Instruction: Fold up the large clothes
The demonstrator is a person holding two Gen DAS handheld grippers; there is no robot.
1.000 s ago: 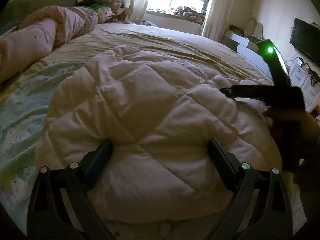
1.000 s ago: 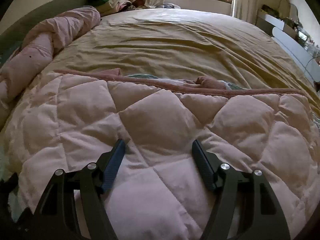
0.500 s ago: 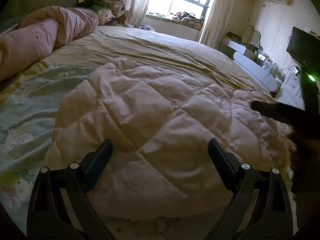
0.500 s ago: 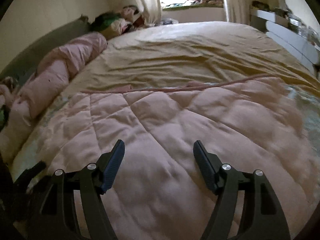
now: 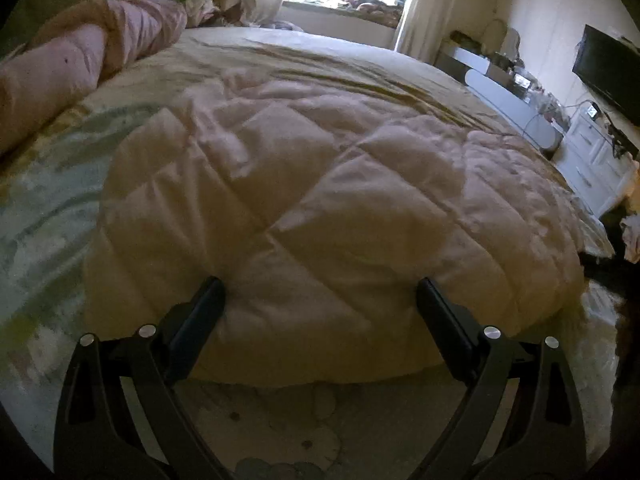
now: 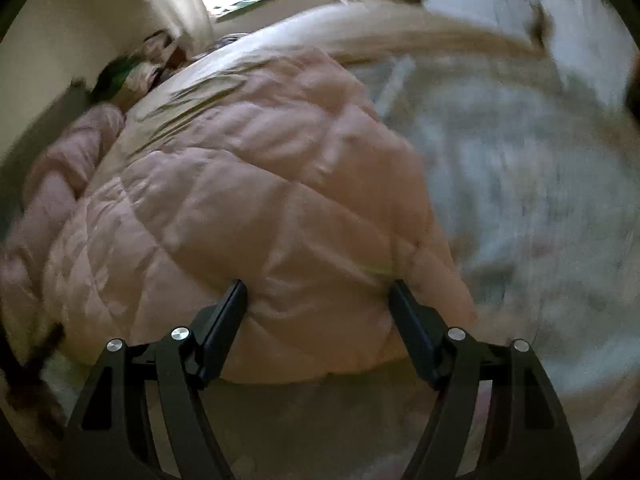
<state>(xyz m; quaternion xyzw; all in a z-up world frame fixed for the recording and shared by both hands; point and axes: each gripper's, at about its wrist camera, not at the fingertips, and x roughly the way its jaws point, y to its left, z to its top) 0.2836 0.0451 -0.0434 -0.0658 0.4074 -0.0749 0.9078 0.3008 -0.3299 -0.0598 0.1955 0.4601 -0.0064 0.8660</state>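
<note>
A pink quilted comforter [image 5: 320, 200] lies folded in a thick pad on the bed. In the right wrist view it [image 6: 248, 200] fills the left and middle, blurred by motion. My left gripper [image 5: 320, 292] is open, its fingers wide apart over the pad's near edge, holding nothing. My right gripper [image 6: 318, 292] is open and empty too, just above the pad's near right corner. Neither gripper shows in the other's view.
A patterned pale green sheet [image 5: 44, 208] covers the bed around the pad, with a yellow sheet [image 5: 320, 60] beyond. A rolled pink blanket [image 5: 80, 60] lies along the left. A white cabinet [image 5: 592, 160] and a TV [image 5: 608, 68] stand at the right.
The right gripper has pulled back and swung right, off the comforter's top toward its near right corner, and has left the left wrist view. The left gripper stays over the near edge.
</note>
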